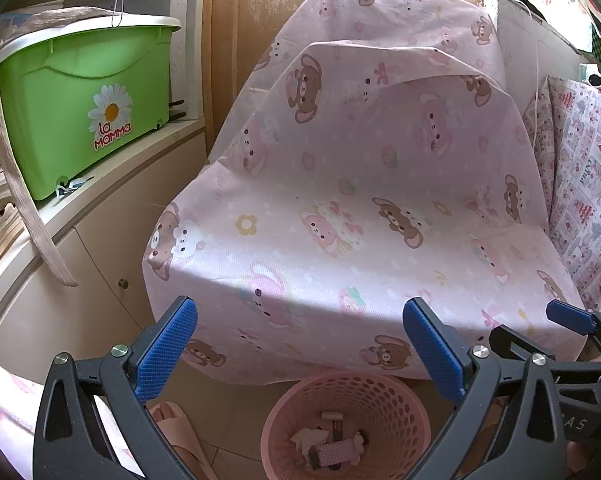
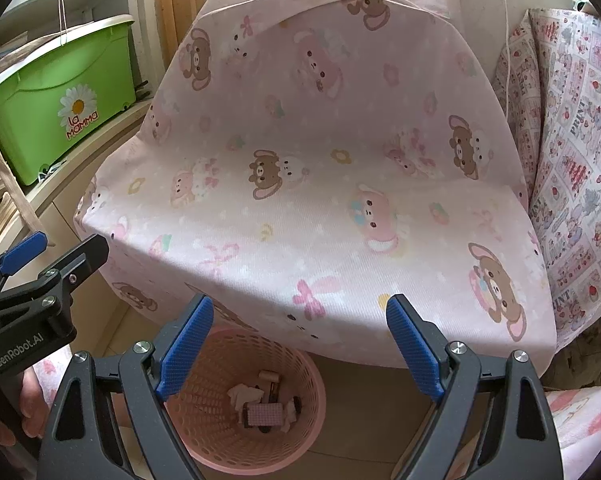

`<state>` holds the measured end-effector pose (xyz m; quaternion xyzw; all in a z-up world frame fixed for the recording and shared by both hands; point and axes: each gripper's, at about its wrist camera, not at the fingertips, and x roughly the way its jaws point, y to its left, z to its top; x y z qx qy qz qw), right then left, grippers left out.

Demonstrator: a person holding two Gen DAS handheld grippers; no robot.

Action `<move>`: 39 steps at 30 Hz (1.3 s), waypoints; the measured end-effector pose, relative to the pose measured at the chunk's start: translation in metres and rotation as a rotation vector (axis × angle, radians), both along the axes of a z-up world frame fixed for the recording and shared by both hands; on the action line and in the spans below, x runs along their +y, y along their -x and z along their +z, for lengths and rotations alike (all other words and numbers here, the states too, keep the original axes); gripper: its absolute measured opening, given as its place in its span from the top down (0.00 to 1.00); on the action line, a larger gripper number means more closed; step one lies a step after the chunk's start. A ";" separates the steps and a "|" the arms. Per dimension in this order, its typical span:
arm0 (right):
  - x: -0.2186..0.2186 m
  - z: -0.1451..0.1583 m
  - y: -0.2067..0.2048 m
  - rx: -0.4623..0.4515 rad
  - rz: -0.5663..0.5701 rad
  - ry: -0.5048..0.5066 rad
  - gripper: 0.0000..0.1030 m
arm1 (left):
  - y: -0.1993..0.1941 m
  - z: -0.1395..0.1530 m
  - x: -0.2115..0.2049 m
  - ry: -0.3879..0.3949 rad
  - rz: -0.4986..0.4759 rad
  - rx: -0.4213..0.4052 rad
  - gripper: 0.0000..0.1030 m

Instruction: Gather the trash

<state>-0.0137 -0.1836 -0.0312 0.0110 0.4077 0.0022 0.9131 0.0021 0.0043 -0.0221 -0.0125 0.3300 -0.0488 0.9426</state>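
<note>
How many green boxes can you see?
1. The green box with the daisy sticker sits on the shelf at the left, above the cabinet doors. More could be hidden under the pink bear cloth; I can't tell.

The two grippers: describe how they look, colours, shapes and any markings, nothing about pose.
Both match. The left gripper has two black, speckled plastic arms with triangular cut-outs and silver round bolts, each ending in a blue finger pad with a fine ribbed texture. The right gripper is built the same. Seen from the right wrist, the left one's black body carries white "GenRobot.AI" lettering. No cables or sleeves show.
</note>
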 end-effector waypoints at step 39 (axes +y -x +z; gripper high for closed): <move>0.000 -0.001 -0.001 0.006 -0.005 -0.002 0.13 | -0.001 -0.001 -0.001 -0.006 -0.006 0.014 0.01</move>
